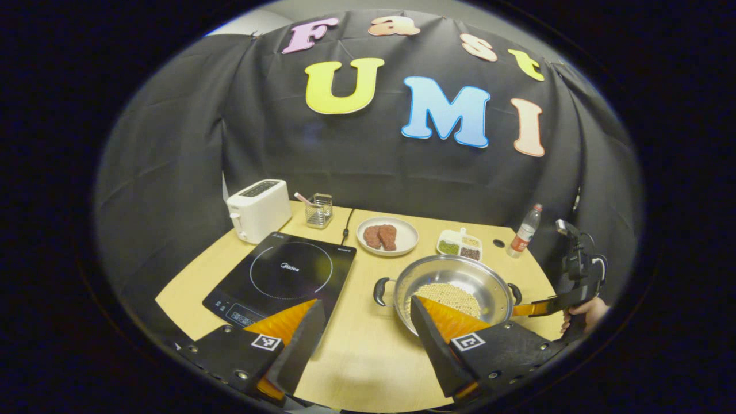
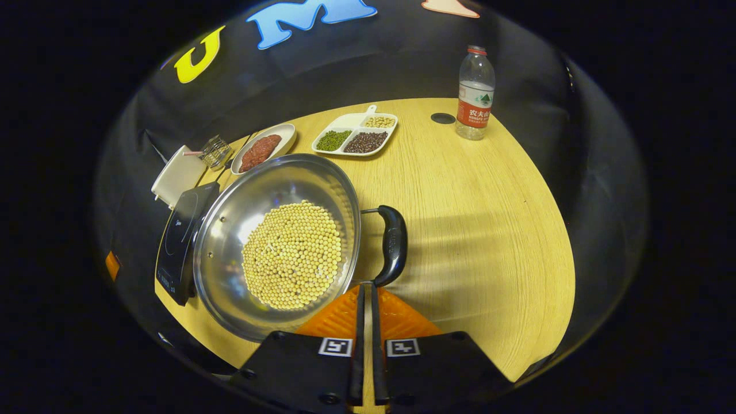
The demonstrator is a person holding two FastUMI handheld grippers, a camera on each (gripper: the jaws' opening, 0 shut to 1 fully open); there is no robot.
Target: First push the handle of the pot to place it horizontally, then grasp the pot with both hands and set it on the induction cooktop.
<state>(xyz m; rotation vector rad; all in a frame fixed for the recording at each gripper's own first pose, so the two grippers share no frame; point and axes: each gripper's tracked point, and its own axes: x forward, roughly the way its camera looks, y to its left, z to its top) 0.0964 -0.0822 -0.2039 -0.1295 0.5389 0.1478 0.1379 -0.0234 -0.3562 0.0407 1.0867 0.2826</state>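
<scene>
A steel pot (image 1: 460,275) filled with pale beans stands on the wooden table, right of the black induction cooktop (image 1: 282,273). It has a black loop handle on each side (image 1: 380,291). My left gripper (image 1: 366,301) hovers open in front of the pot's left side, holding nothing. In the right gripper view the pot (image 2: 230,230) lies ahead to the left with its near handle (image 2: 394,244) just in front. My right gripper (image 2: 365,287) is shut, empty, its tips against the lower end of that handle. From the left gripper view the right gripper (image 1: 532,309) reaches in at the pot's right handle, held by a hand (image 1: 586,313).
Behind the pot sit a plate of meat (image 1: 387,236), a divided dish of beans (image 1: 460,245) and a water bottle (image 1: 524,231). A white toaster (image 1: 259,210) and a small wire holder (image 1: 319,211) stand at the back left. The cooktop's cord (image 1: 347,225) runs back.
</scene>
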